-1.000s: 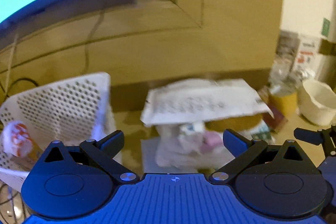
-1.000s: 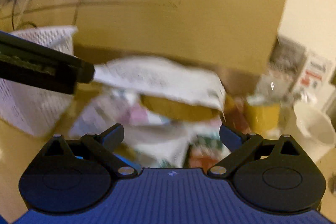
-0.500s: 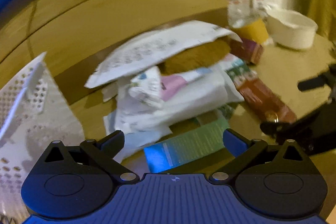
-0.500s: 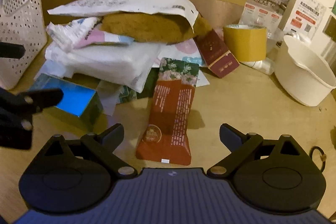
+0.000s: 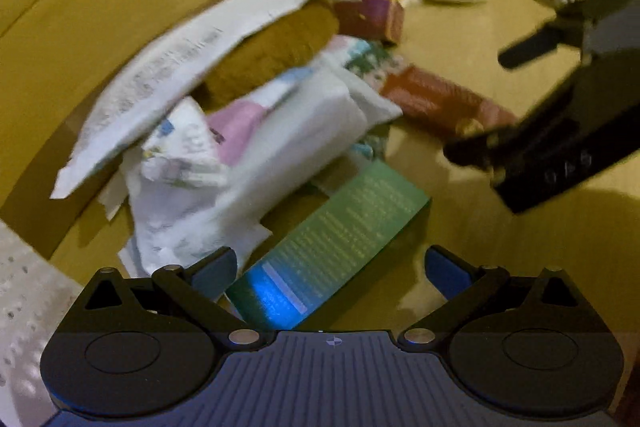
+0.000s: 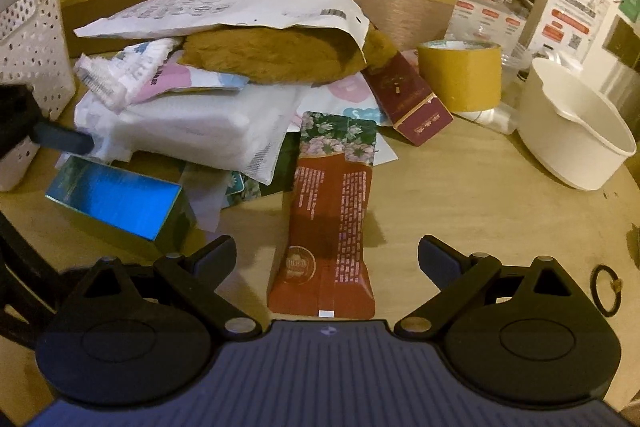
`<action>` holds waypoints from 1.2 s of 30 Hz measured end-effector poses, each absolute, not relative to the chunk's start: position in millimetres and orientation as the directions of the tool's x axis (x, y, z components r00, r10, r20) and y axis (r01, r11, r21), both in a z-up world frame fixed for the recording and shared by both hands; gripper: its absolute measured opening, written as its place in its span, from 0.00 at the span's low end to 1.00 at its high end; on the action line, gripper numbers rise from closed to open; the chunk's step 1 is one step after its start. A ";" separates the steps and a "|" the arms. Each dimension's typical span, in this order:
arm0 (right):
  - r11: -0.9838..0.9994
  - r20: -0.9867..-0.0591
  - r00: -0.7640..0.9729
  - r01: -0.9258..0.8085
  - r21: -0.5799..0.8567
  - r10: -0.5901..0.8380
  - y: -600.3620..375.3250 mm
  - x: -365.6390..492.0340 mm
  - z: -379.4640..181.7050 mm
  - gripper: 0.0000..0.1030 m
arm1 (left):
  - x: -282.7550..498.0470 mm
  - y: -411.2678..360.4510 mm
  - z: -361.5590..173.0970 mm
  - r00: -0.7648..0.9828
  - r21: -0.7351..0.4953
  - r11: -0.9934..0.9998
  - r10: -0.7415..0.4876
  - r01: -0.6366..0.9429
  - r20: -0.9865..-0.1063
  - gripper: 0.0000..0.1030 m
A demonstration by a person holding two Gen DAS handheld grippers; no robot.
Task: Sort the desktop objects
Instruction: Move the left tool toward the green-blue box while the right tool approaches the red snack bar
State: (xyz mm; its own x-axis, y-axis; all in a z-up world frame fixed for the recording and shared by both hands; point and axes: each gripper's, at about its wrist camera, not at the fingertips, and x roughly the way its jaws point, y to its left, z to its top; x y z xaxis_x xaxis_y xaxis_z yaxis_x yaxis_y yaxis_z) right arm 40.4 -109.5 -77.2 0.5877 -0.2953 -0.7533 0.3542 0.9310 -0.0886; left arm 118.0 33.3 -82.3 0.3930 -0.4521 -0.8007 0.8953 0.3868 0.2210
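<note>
A heap of packets lies on the wooden desk: a white mailer [image 6: 240, 9] over a brown furry thing [image 6: 276, 57], white soft packs [image 6: 188, 125], a maroon box [image 6: 408, 99]. A red snack pouch [image 6: 328, 227] lies flat in front of my right gripper [image 6: 326, 261], which is open just short of its near end. A shiny blue-green box [image 5: 332, 243] lies on the desk in front of my left gripper [image 5: 328, 267], also open and holding nothing. The same box [image 6: 120, 205] shows at the left of the right wrist view. The right gripper's fingers [image 5: 472, 149] hover by the pouch [image 5: 444, 99].
A white perforated basket [image 6: 32, 39] stands at the left. A yellow tape roll [image 6: 460, 75] and a white bowl [image 6: 576, 131] sit at the right, with leaflets behind them. A black hair tie [image 6: 608, 291] lies near the right edge. A wooden wall panel backs the desk.
Both grippers have tipped downward and moved closer to the desk. The left one swung right, off the basket, over the blue-green box. The right one closed in on the red pouch.
</note>
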 end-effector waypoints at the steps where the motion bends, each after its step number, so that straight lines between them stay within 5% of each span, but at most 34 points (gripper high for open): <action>1: 0.928 -0.755 0.583 0.362 -0.090 -0.301 -109.2 41.2 -77.6 0.95 | 119.7 32.8 -85.2 0.387 0.223 0.375 -0.449 0.900 -0.806 1.00; 9: 0.919 -0.762 0.561 0.378 -0.112 -0.323 -106.6 47.5 -81.8 0.95 | 134.1 46.6 -94.0 0.299 0.022 0.517 -0.459 0.855 -0.836 1.00; 16: 0.926 -0.761 0.566 0.357 -0.121 -0.317 -109.4 53.7 -82.7 0.95 | 90.1 53.2 -95.0 0.413 0.030 0.693 -0.393 0.721 -0.822 1.00; 23: 0.942 -0.758 0.583 0.309 -0.128 -0.294 -114.3 51.9 -81.8 0.95 | 67.8 48.4 -83.2 0.604 0.343 0.583 -0.339 0.737 -0.721 1.00; 36: 0.938 -0.759 0.581 0.330 -0.111 -0.294 -115.8 44.3 -80.5 0.95 | 100.9 39.0 -82.4 0.420 0.315 0.289 -0.464 0.904 -0.780 0.99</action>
State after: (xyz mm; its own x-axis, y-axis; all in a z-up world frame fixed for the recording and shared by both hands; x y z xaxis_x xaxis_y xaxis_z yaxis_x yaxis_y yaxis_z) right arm 44.3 -115.8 -80.5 0.5807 -0.2939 -0.7592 0.3297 0.9376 -0.1107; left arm 100.9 39.0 -82.4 0.4200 -0.4640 -0.7799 0.9040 0.2892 0.3148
